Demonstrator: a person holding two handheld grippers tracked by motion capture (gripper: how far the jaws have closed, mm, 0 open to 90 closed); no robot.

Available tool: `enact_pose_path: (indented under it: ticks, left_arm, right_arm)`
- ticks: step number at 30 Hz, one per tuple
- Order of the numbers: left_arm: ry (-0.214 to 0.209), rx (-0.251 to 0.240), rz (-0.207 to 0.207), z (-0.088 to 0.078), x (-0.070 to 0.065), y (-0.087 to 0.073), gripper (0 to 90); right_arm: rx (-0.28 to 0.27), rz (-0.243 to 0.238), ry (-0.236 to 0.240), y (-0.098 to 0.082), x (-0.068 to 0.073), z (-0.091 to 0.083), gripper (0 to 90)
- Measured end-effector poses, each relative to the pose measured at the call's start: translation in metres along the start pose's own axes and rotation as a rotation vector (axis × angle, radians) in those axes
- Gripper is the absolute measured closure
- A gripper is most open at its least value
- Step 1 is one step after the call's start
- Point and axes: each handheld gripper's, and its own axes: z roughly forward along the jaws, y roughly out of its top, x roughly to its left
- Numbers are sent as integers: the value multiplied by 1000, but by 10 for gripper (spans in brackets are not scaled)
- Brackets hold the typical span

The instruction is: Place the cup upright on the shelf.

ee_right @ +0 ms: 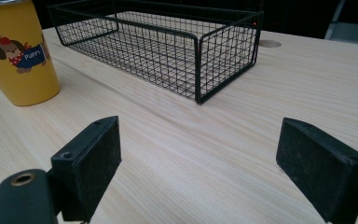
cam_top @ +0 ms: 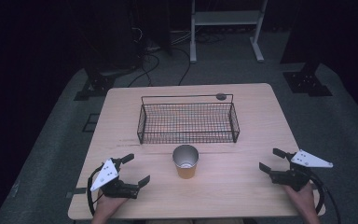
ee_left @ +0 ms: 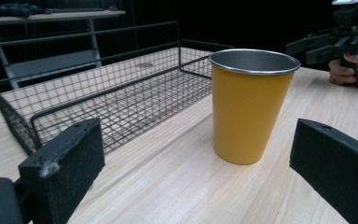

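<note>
A yellow metal cup (cam_top: 185,161) stands upright on the wooden table (cam_top: 242,196), just in front of a black wire basket (cam_top: 188,122) that holds nothing. My left gripper (cam_top: 135,169) rests near the table's front left, open, its jaws pointing toward the cup (ee_left: 249,105), which stands a short way ahead of them. My right gripper (cam_top: 271,160) sits at the front right, also open with nothing between its jaws. From it the cup (ee_right: 19,53) shows a cartoon puppy print, far to the left, and the basket (ee_right: 168,44) lies ahead.
A round dark grommet (cam_top: 221,96) sits in the tabletop behind the basket. Beyond the table are a white shelf frame (cam_top: 226,28), cables and dark stands on a grey floor. Bare wood lies on both sides of the cup.
</note>
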Motion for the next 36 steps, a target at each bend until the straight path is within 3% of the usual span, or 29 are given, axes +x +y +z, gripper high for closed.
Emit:
enact_pose_path:
  ticks: [22,36]
  left_arm:
    - [-130,13,38,40,-23,15,11]
    - [-172,21,41,63,-30,20,11]
  right_arm:
    - [-6,-4,6,0,0,0,128]
    - [-10,-3,10,0,0,-1,128]
